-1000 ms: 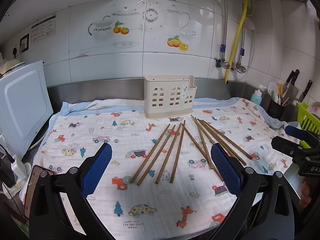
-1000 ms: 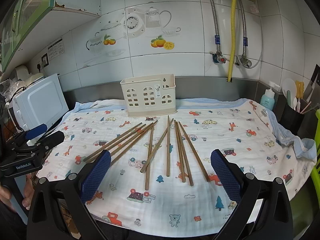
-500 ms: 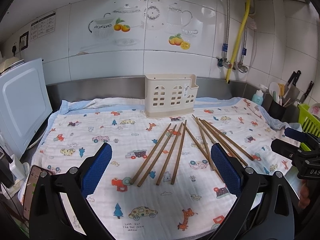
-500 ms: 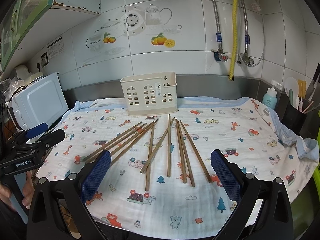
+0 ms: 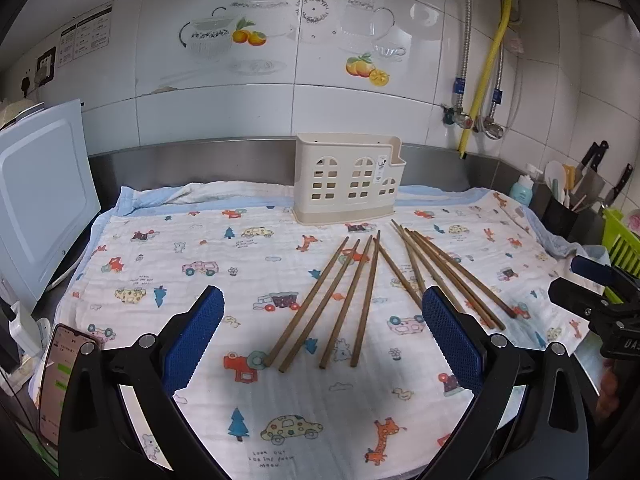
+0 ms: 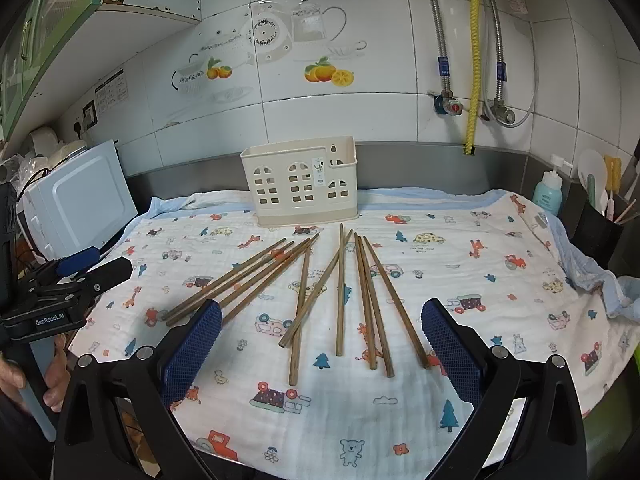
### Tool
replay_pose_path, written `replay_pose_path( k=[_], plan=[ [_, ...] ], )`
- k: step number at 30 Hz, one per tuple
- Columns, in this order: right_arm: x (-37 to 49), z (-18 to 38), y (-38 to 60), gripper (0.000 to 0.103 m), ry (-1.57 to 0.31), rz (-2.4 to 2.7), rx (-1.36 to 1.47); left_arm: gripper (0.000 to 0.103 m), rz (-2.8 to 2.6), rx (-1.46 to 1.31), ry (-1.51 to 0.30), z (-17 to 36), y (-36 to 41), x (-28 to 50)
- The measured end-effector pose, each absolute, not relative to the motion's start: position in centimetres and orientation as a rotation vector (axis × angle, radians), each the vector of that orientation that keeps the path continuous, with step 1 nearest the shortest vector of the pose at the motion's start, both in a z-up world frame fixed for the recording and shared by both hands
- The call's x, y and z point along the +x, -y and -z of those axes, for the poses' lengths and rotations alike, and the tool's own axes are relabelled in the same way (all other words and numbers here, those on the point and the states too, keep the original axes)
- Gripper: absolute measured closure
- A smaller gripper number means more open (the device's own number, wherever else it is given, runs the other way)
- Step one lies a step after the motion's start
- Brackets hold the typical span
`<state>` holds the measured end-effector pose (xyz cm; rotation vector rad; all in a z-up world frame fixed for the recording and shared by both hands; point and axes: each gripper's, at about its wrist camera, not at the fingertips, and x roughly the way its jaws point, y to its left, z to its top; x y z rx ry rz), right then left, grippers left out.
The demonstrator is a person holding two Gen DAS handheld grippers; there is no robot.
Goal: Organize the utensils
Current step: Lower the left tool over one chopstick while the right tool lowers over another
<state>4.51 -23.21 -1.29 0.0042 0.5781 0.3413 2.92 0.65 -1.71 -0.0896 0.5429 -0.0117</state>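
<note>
1. Brown wooden chopsticks lie loose and fanned out on the printed cloth that covers my counter, thin ends pointing toward the back wall.
2. In my left wrist view they split into two bunches: four spread on the left, and a tighter bunch to the right, partly hidden behind my right-hand blue pad.
3. In my right wrist view some cross each other near the middle; the rest lie side by side.
4. The cream utensil holder stands upright at the far edge of the cloth, just beyond the chopstick tips and apart from them.
5. My left gripper hangs above the near part of the cloth, fingers spread wide, nothing between them.
6. My right gripper is likewise spread wide and holds nothing, above the near ends of the chopsticks.
7. A white microwave sits at the left end of the counter; a phone lies near my left gripper's base.
8. A black pot of kitchen tools stands at the far right.
</note>
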Motion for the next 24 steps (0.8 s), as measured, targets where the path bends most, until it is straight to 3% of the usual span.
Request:
replay_pose_path(
  k=[24],
  plan=[
    [7.9, 4.2, 26.1, 0.007, -0.634, -0.304, 0.022, 0.007, 0.004, -0.090, -0.648, 5.5, -3.8, 6.6]
  ],
)
